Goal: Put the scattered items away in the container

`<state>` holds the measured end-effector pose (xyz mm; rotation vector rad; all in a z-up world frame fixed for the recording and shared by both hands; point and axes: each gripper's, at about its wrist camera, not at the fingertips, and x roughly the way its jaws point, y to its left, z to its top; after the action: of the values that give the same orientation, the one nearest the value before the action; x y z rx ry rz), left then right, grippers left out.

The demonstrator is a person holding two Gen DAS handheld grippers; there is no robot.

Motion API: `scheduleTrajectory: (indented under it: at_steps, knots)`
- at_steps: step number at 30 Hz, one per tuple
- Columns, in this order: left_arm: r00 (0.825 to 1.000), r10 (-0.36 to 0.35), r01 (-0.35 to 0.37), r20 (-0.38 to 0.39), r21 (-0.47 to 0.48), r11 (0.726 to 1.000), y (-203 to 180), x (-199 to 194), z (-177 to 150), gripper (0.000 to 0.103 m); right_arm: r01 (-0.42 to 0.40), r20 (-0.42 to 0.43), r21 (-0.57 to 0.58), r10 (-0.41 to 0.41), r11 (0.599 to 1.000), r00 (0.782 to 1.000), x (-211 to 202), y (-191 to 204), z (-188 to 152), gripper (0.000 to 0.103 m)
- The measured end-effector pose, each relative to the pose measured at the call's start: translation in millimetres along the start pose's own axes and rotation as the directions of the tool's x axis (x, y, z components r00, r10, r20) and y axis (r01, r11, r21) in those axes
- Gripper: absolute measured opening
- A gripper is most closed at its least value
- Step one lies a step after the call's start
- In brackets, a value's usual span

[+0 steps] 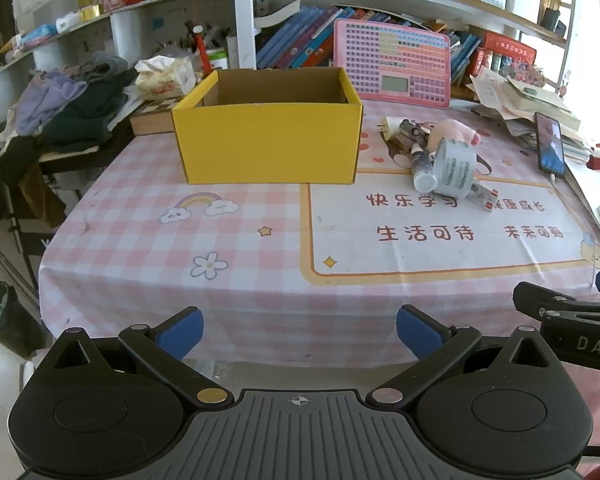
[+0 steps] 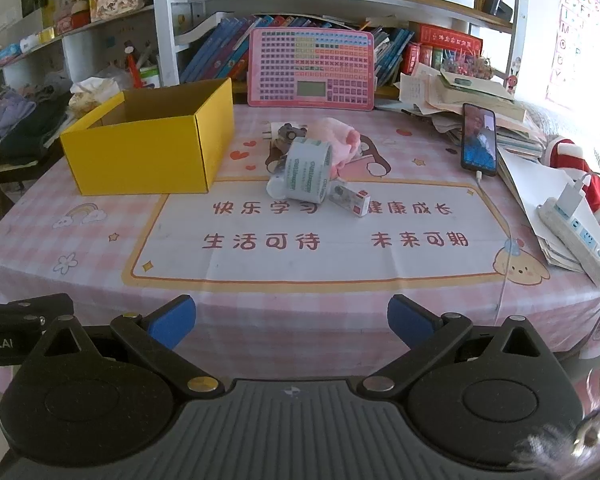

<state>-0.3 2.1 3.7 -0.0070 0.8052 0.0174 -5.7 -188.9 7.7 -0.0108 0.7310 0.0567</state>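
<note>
An open yellow cardboard box (image 1: pixel 268 140) stands on the pink checked table; it also shows in the right wrist view (image 2: pixel 148 148). To its right lies a heap: a roll of clear tape (image 1: pixel 454 168) (image 2: pixel 308 170), a small white bottle (image 1: pixel 422 168), a pink plush toy (image 1: pixel 454 130) (image 2: pixel 342 140), a small printed carton (image 2: pixel 350 198) (image 1: pixel 484 196) and a white plug (image 1: pixel 390 126). My left gripper (image 1: pixel 300 334) is open and empty at the table's near edge. My right gripper (image 2: pixel 292 324) is open and empty, also at the near edge.
A pink keyboard toy (image 2: pixel 310 68) leans on books at the back. A phone (image 2: pixel 478 140) on a cable, paper stacks (image 2: pixel 472 92) and a power strip (image 2: pixel 576 236) fill the right side. Clothes (image 1: pixel 72 108) pile at the left.
</note>
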Motion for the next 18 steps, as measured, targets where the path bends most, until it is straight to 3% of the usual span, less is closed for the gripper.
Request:
scheduleTrajectory:
  at_steps: [18]
  knots:
    - [1.000,0.003,-0.003,0.006,0.005,1.000,1.2,-1.2,0.3,0.103,0.000,0.001,0.005,0.000,1.000,1.000,-0.3,0.5,0.1,0.103]
